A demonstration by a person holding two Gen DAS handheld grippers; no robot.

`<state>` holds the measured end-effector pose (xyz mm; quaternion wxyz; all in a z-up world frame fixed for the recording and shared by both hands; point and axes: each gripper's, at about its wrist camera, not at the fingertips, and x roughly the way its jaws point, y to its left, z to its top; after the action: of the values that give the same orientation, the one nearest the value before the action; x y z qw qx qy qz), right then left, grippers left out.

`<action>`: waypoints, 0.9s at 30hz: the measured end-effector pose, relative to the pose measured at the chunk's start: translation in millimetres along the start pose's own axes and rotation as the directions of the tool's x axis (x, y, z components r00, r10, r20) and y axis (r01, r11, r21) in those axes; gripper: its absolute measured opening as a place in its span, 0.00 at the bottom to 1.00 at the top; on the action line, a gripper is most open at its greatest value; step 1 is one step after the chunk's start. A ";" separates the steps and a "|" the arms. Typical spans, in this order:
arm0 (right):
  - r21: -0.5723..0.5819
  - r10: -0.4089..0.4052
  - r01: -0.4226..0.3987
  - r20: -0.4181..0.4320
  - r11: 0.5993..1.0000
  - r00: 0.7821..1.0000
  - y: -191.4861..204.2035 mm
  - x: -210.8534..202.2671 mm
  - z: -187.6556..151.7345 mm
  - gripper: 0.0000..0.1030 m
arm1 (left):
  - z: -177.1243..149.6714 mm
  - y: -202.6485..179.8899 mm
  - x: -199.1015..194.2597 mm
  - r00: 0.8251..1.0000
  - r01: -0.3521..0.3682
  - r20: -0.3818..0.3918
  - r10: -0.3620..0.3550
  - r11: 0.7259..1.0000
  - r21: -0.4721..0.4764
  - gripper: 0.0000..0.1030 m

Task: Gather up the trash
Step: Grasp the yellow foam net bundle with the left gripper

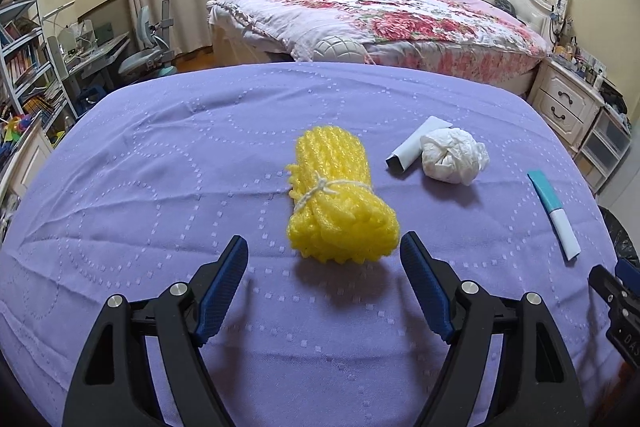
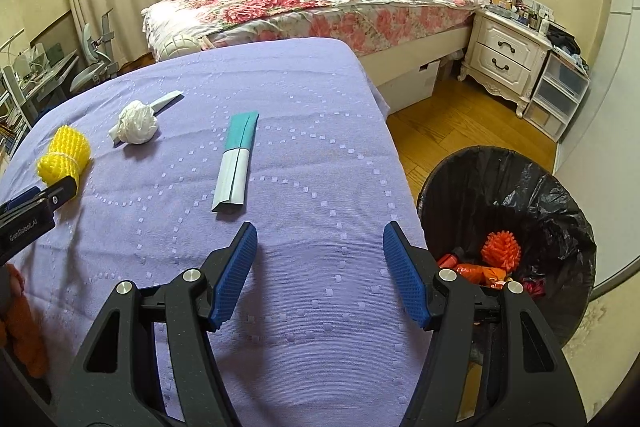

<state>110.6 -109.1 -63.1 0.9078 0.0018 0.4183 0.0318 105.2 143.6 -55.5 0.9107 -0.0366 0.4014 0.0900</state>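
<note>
The left gripper (image 1: pixel 322 247) stood released, jaws wide, just short of the yellow foam net bundle (image 1: pixel 340 199) on the purple-clothed surface (image 1: pixel 160 167); the right gripper (image 2: pixel 320 239) was likewise released and empty. The bundle looked light, soft and springy; a grasp across its string-tied waist appeared best. Farther off lay a crumpled white tissue (image 1: pixel 454 155), thin and compressible, touching a stiff folded carton (image 1: pixel 416 145).

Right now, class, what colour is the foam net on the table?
Bright yellow foam net, tied with white string; clearest in the left wrist view.
</note>
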 end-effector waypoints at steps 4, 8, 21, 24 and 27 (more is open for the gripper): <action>-0.003 -0.002 0.002 -0.004 1.000 1.000 1.2 0.2 -0.3 0.62 | 10.7 0.7 6.8 1.000 -0.010 0.011 0.010 1.000 -0.016 0.76; -0.003 -0.004 0.004 -0.006 1.000 1.000 0.8 0.8 0.1 0.62 | 15.4 2.6 11.9 1.000 -0.008 0.015 0.008 1.000 -0.017 0.76; -0.039 0.000 -0.001 -0.006 0.999 1.000 12.9 2.3 2.0 0.62 | 2.3 2.6 3.2 0.999 0.028 0.015 -0.029 0.998 0.049 0.44; -0.049 0.006 -0.006 -0.002 0.999 1.000 19.0 2.6 4.7 0.62 | -2.4 4.1 -0.3 0.999 0.033 0.014 -0.034 0.998 0.057 0.44; -0.060 0.009 -0.009 0.004 0.998 1.000 25.0 4.8 8.3 0.62 | -6.9 7.5 -4.2 0.999 0.033 0.013 -0.033 0.998 0.060 0.44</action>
<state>118.5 -83.7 -60.6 0.9082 -0.0232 0.4150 0.0485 96.0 149.3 -57.0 0.9156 -0.0155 0.3967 0.0633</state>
